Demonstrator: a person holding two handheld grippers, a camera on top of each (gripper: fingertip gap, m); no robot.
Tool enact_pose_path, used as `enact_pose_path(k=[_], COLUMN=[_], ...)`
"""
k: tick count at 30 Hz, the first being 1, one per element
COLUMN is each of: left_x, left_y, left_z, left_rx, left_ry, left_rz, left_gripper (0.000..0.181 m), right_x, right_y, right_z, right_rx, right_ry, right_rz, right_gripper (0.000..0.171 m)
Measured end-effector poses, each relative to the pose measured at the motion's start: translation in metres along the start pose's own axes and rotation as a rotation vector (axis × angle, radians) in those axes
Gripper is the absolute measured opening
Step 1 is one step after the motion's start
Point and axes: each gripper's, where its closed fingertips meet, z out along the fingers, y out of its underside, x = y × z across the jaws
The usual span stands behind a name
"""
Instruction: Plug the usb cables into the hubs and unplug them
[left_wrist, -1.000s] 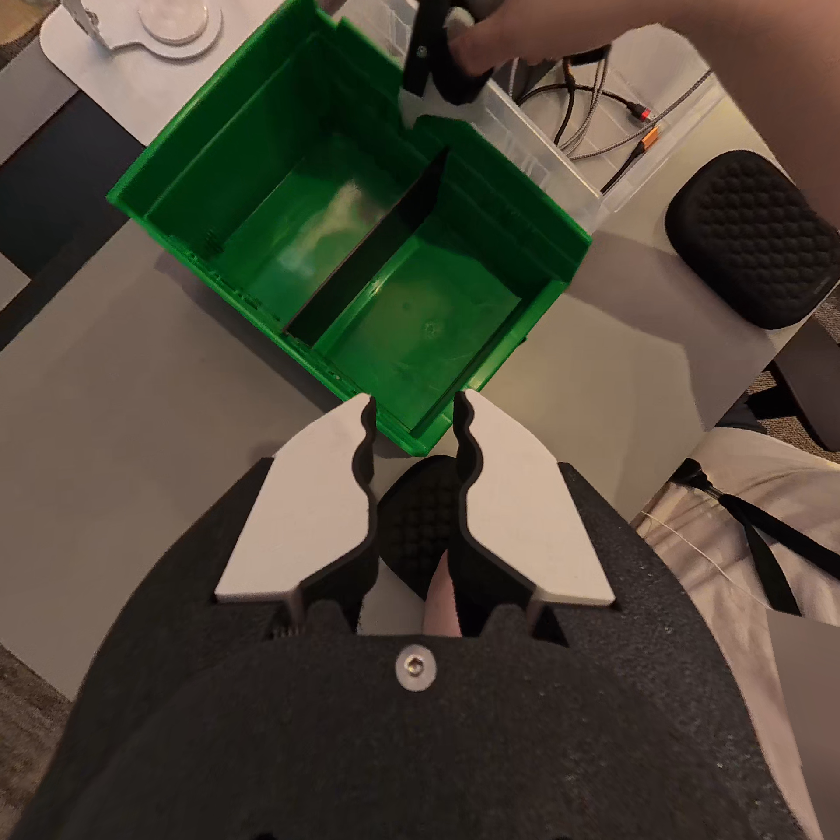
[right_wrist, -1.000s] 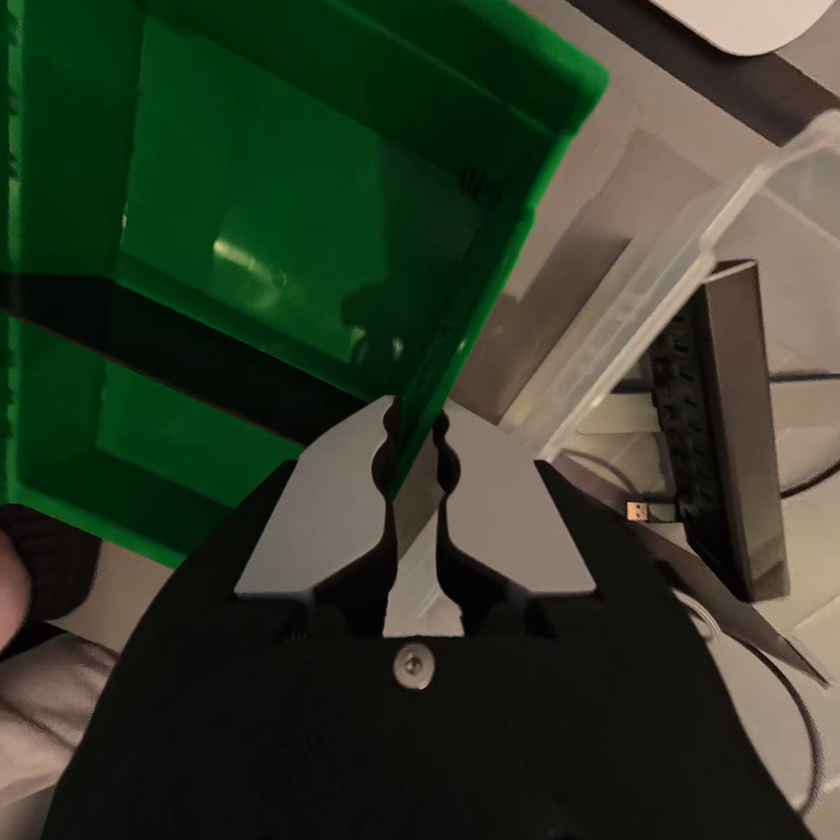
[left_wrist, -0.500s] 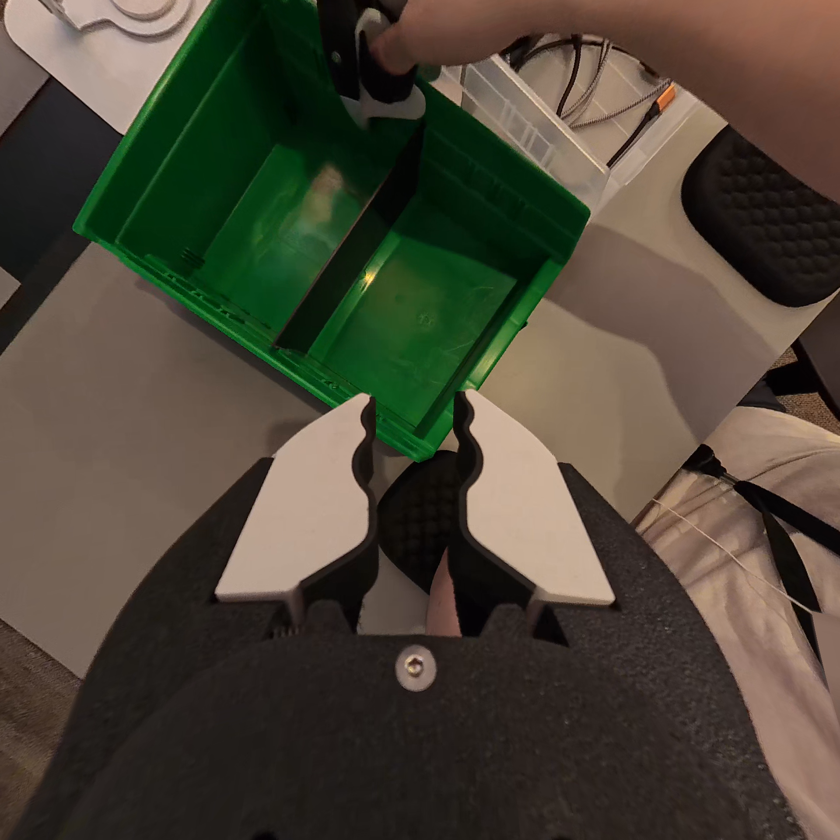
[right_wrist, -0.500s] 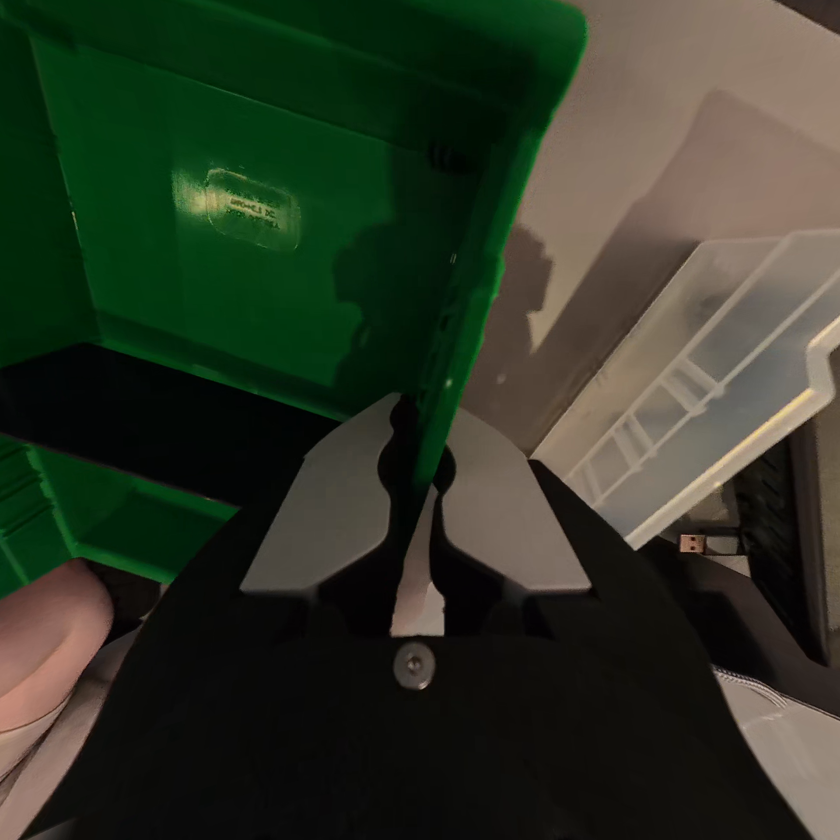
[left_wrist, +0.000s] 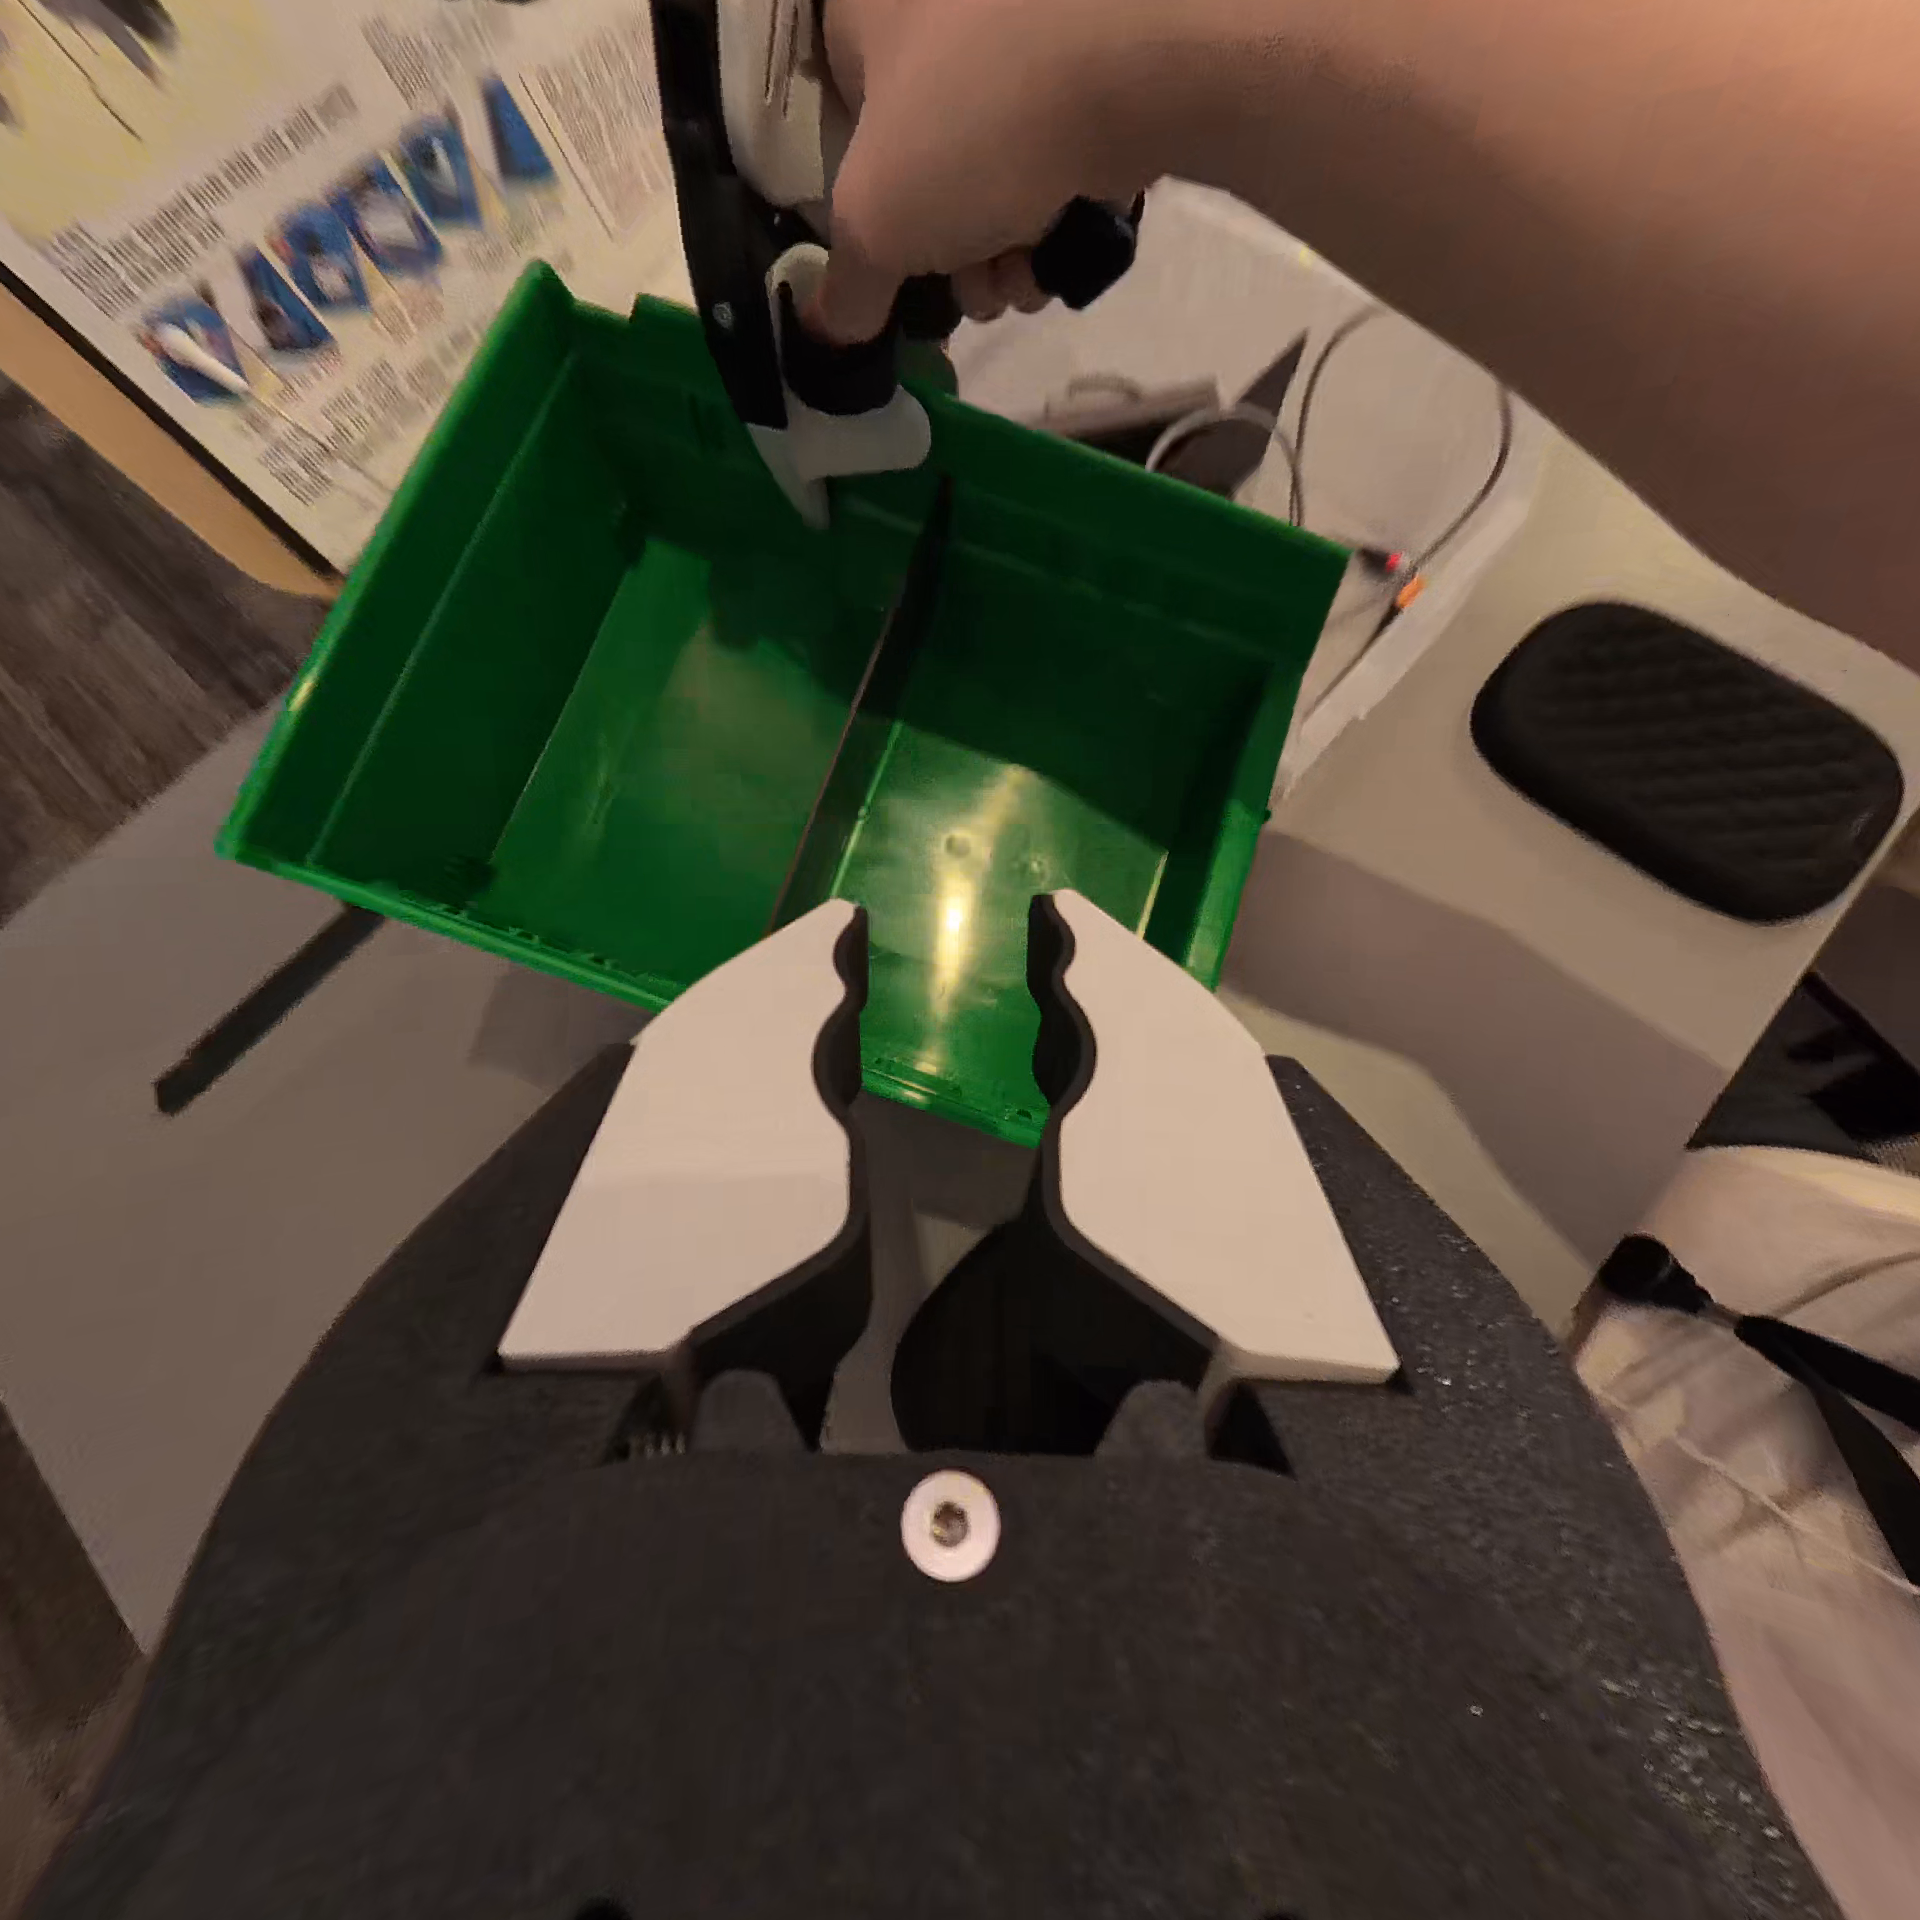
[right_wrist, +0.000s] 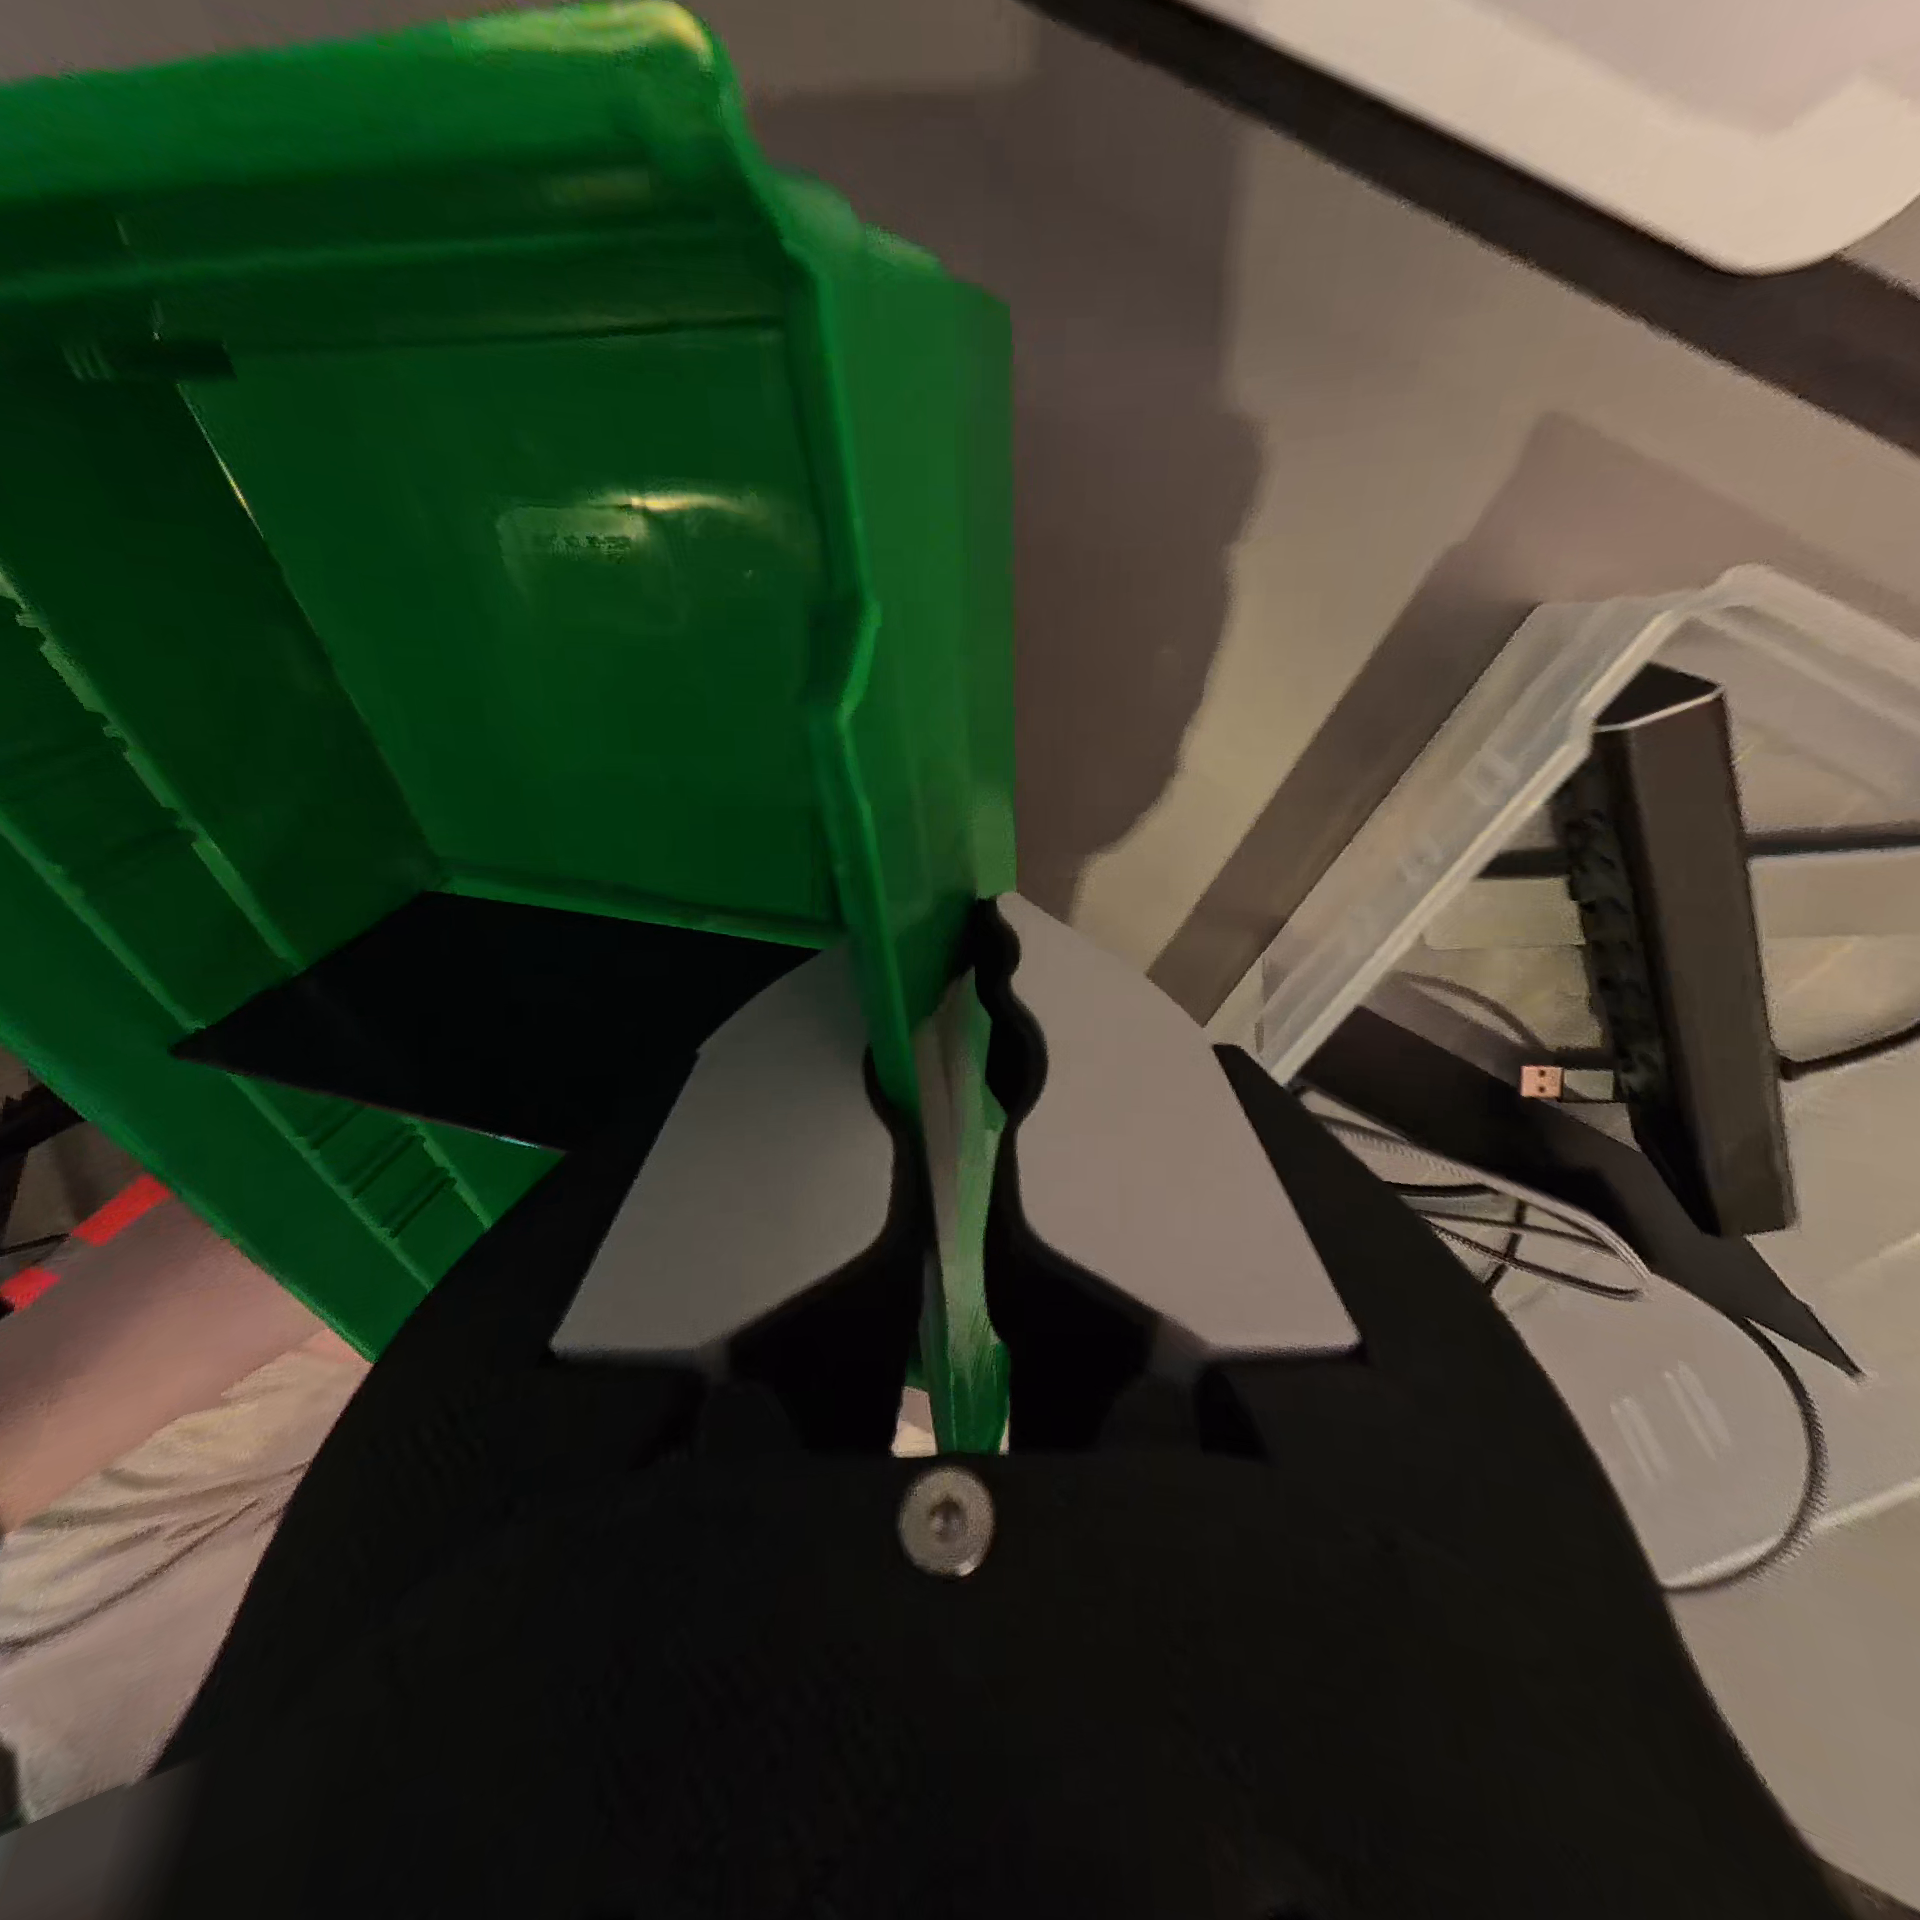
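A green bin (left_wrist: 675, 748) with a black divider (left_wrist: 883, 675) hangs tilted above the grey table. My right gripper (right_wrist: 940, 945) is shut on the bin's wall (right_wrist: 914, 831); it also shows in the left wrist view (left_wrist: 831, 457), held by a hand at the bin's far wall. My left gripper (left_wrist: 945, 914) is open and empty, just in front of the bin's near wall. A black USB hub (right_wrist: 1683, 935) stands in a clear plastic box (right_wrist: 1382, 883) to the right, with a USB plug (right_wrist: 1543, 1083) beside it and loose cables (right_wrist: 1558, 1226). Both bin compartments look empty.
A black padded wrist rest (left_wrist: 1683, 758) lies at the right on the table (left_wrist: 260, 1195). Cables (left_wrist: 1351, 468) trail behind the bin. A printed poster (left_wrist: 312, 208) stands at the far left. A person's lap (left_wrist: 1766, 1351) is at the table's right edge. The gap from one gripper's tips to the other's is roughly 25 centimeters. My right gripper is the nearer one to the black USB hub (right_wrist: 1683, 935): about 20 centimeters, against 40 centimeters.
The right gripper has closed deeper on the bin's wall and lifted and tilted the bin off the table. The left gripper stays open and now looks more forward over the bin.
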Motion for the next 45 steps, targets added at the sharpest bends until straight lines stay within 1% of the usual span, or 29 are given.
enact_pose_path(k=[2, 4, 6, 8, 9, 11, 12, 14, 16, 18, 19, 20, 22, 23, 25, 26, 27, 28, 29, 30, 31, 32, 34, 37, 38, 39, 40, 42, 45], left_x=[0.005, 0.013, 0.014, 0.010, 0.009, 0.012, 0.016, 0.029, 0.038, 0.038, 0.041, 0.050, 0.065, 0.069, 0.078, 0.079, 0.075, 0.071, 0.072, 0.074, 0.078, 0.084, 0.085, 0.082, 0.083, 0.088, 0.089, 0.076, 0.027], left_y=[-0.014, -0.027, -0.033, -0.035, -0.034, -0.031, -0.028, -0.027, -0.029, -0.032, -0.032, -0.032, -0.021, -0.015, -0.013, -0.012, -0.007, -0.004, -0.002, -0.001, 0.000, -0.001, -0.002, 0.006, 0.008, 0.007, 0.008, 0.014, 0.026], left_z=[-0.016, -0.034, -0.047, -0.054, -0.054, -0.043, -0.032, -0.003, 0.038, 0.092, 0.121, 0.150, 0.202, 0.223, 0.254, 0.265, 0.274, 0.282, 0.287, 0.292, 0.295, 0.297, 0.298, 0.296, 0.295, 0.293, 0.291, 0.285, 0.274], left_rx=[0.122, 0.263, 0.380, 0.449, 0.453, 0.404, 0.364, 0.273, 0.159, 0.006, -0.073, -0.144, -0.282, -0.337, -0.357, -0.354, -0.370, -0.383, -0.383, -0.384, -0.387, -0.375, -0.375, -0.448, -0.461, -0.466, -0.479, -0.510, -0.532], left_ry=[0.003, 0.015, -0.035, -0.117, -0.155, -0.172, -0.150, -0.056, 0.037, 0.054, 0.082, 0.146, 0.284, 0.332, 0.428, 0.453, 0.434, 0.414, 0.420, 0.434, 0.446, 0.470, 0.454, 0.455, 0.494, 0.564, 0.606, 0.605, 0.515], left_rz=[-0.001, -0.016, -0.023, 0.009, 0.041, 0.126, 0.171, 0.230, 0.229, 0.185, 0.164, 0.140, 0.050, -0.001, -0.100, -0.136, -0.157, -0.166, -0.164, -0.167, -0.164, -0.155, -0.156, -0.222, -0.251, -0.278, -0.300, -0.297, -0.317], left_gripper=[0.029, 0.029, 0.028, 0.018, 0.017, 0.023, 0.026, 0.031, 0.040, 0.056, 0.057, 0.056, 0.047, 0.047, 0.048, 0.048, 0.050, 0.055, 0.053, 0.050, 0.043, 0.044, 0.044, 0.044, 0.043, 0.034, 0.030, 0.026, 0.017], right_x=[-0.004, 0.007, 0.036, 0.083, 0.110, 0.171, 0.201, 0.260, 0.312, 0.354, 0.370, 0.384, 0.398, 0.404, 0.413, 0.419, 0.424, 0.429, 0.434, 0.437, 0.440, 0.442, 0.444, 0.446, 0.443, 0.442, 0.441, 0.440, 0.439], right_y=[-0.004, -0.001, 0.010, 0.029, 0.042, 0.074, 0.093, 0.135, 0.181, 0.225, 0.245, 0.263, 0.290, 0.300, 0.312, 0.317, 0.320, 0.324, 0.327, 0.330, 0.331, 0.331, 0.327, 0.317, 0.312, 0.307, 0.303, 0.295, 0.288], right_z=[-0.033, -0.066, -0.098, -0.130, -0.146, -0.176, -0.190, -0.210, -0.219, -0.216, -0.211, -0.205, -0.187, -0.177, -0.161, -0.154, -0.148, -0.142, -0.134, -0.127, -0.119, -0.110, -0.096, -0.078, -0.072, -0.066, -0.061, -0.053, -0.045], right_rx=[0.044, 0.089, 0.139, 0.195, 0.220, 0.267, 0.289, 0.325, 0.344, 0.340, 0.330, 0.315, 0.303, 0.289, 0.282, 0.276, 0.267, 0.251, 0.229, 0.203, 0.177, 0.152, 0.115, 0.080, 0.073, 0.070, 0.069, 0.067, 0.052], right_ry=[-0.042, -0.082, -0.092, -0.053, -0.021, 0.058, 0.098, 0.166, 0.216, 0.259, 0.273, 0.278, 0.198, 0.170, 0.125, 0.124, 0.123, 0.128, 0.134, 0.138, 0.142, 0.146, 0.152, 0.143, 0.121, 0.102, 0.090, 0.082, 0.096], right_rz=[-0.012, 0.008, 0.055, 0.123, 0.166, 0.262, 0.315, 0.424, 0.535, 0.612, 0.643, 0.676, 0.740, 0.750, 0.748, 0.737, 0.728, 0.725, 0.726, 0.724, 0.711, 0.693, 0.662, 0.636, 0.627, 0.623, 0.622, 0.621, 0.613], right_gripper=[0.008, 0.008, 0.008, 0.008, 0.008, 0.008, 0.008, 0.008, 0.008, 0.009, 0.009, 0.008, 0.010, 0.009, 0.010, 0.010, 0.011, 0.010, 0.010, 0.011, 0.011, 0.011, 0.012, 0.010, 0.010, 0.010, 0.010, 0.010, 0.009])
